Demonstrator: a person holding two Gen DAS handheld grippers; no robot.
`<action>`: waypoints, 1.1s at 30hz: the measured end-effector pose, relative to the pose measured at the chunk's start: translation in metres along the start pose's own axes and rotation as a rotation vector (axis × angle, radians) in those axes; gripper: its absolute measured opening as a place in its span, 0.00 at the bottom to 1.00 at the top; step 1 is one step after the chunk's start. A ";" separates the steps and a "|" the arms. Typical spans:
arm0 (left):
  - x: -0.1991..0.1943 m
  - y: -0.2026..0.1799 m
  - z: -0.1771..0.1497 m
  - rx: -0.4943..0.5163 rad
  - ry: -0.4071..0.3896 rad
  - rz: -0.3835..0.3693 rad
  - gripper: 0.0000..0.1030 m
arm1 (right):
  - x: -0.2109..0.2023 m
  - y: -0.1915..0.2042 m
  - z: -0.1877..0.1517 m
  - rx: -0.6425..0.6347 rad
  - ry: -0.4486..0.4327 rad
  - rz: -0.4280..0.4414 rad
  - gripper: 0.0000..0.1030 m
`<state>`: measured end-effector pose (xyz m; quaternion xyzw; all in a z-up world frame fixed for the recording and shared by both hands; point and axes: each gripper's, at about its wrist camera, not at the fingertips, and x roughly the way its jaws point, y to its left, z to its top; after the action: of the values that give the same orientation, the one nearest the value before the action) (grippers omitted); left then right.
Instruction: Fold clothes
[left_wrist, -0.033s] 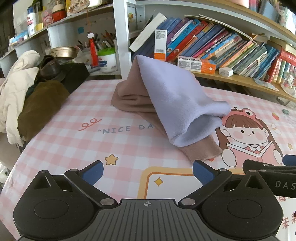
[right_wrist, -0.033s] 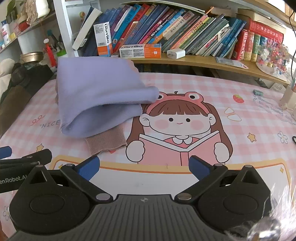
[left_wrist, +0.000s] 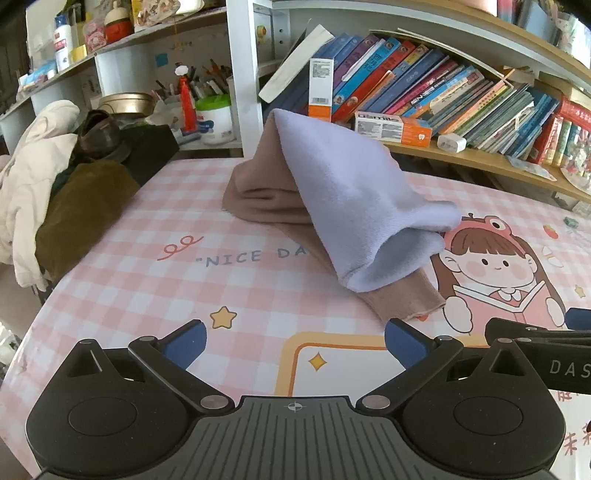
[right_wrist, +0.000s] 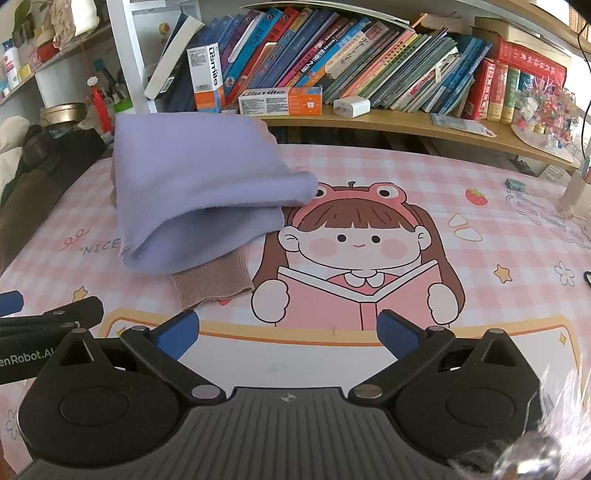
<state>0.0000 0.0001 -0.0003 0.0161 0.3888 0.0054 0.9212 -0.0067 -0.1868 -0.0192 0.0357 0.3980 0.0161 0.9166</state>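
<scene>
lilac garment (left_wrist: 354, 206) hiding most of brown garment (left_wrist: 266, 195), both tongs empty

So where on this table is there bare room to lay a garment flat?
Free: the cloth right of the sweaters, over the cartoon girl, and the near strip ahead of both grippers. Crowded: the left edge, with piled coats.

Ahead of the left tongs, the lavender garment (left_wrist: 362, 206) covers most of the brown garment (left_wrist: 266, 199), so the brown one's full shape cannot be told. The tablecloth lettering (left_wrist: 255, 256) breaks off under the fabric. The right gripper (left_wrist: 539, 343) is cut off by the frame edge.
</scene>
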 end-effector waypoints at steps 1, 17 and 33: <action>0.000 0.000 0.000 0.000 0.001 -0.002 1.00 | 0.000 0.000 0.000 0.001 0.001 0.000 1.00; 0.008 -0.005 0.001 0.000 0.038 0.006 1.00 | 0.008 -0.003 0.001 0.006 0.018 0.001 1.00; 0.014 -0.005 0.001 -0.002 0.060 0.012 1.00 | 0.013 -0.003 0.003 0.007 0.037 0.007 1.00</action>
<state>0.0101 -0.0049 -0.0099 0.0174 0.4160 0.0116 0.9091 0.0044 -0.1896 -0.0270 0.0402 0.4147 0.0188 0.9089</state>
